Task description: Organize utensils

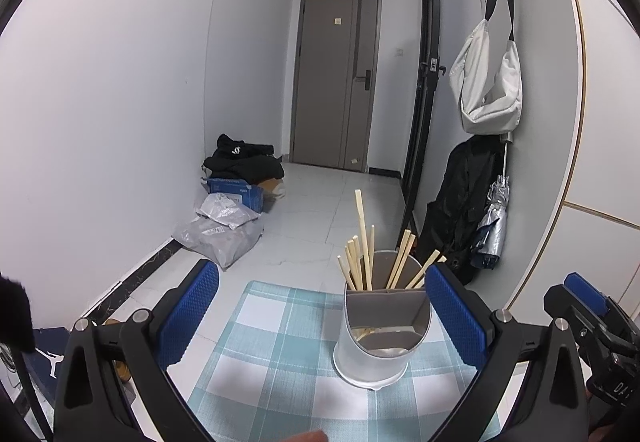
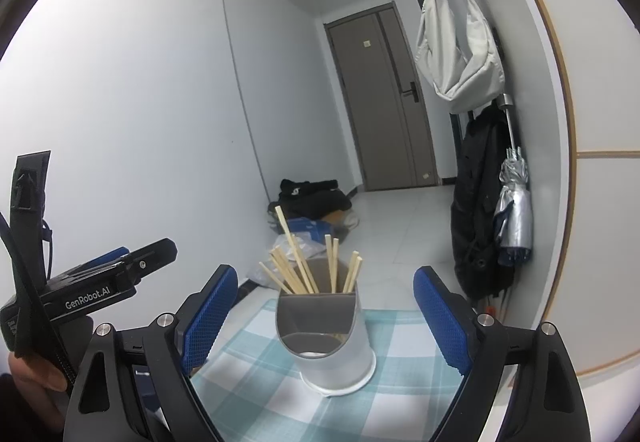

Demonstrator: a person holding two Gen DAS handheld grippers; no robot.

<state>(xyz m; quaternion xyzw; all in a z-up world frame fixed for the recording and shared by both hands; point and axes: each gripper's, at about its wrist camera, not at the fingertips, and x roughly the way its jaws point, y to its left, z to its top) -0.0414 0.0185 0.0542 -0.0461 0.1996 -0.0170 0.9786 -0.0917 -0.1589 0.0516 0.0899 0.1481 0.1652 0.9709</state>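
A grey utensil holder stands upright on a blue and white checked tablecloth. Several wooden chopsticks stick up out of its back compartment, and its lower front compartment looks empty. My left gripper is open, with the holder just ahead between its blue pads and nearer the right one. My right gripper is open too, with the holder ahead between its fingers and touching neither. Each gripper shows at the edge of the other's view, the right gripper and the left gripper.
The small table ends just past the holder, with tiled floor beyond. Plastic bags, a blue box and dark clothes lie by the left wall. A white bag, a black coat and a folded umbrella hang on the right wall. A door closes the corridor.
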